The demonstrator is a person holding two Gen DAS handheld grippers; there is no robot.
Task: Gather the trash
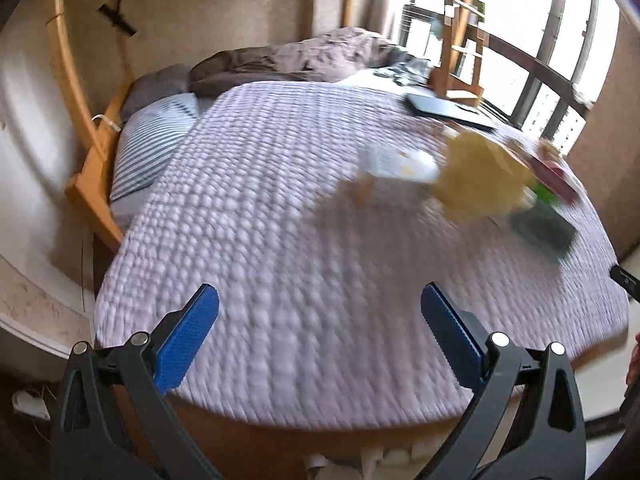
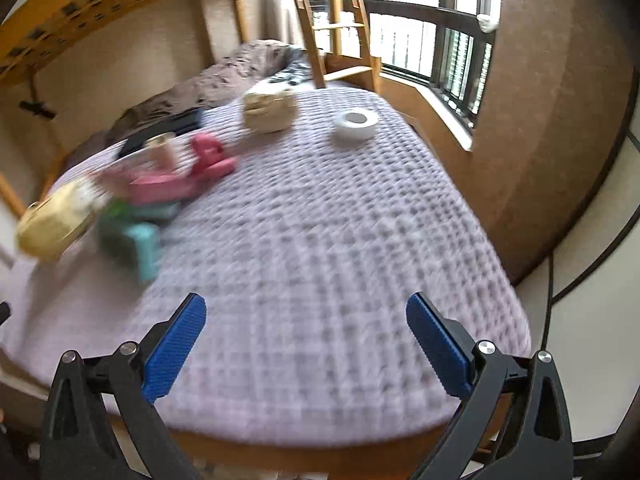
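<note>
- A lilac quilted bed cover fills both views.
- My left gripper is spread wide, grasping nothing.
- My right gripper is equally wide, empty, above the cover.

A big bed with a bumpy, pale purple cover fills the room. On its left side lie blurry things close together: a yellow lump, a green and blue thing and pink things. Farther back sit a cream pot and a white ring. A brown blanket and a striped pillow lie at the far end.
</note>
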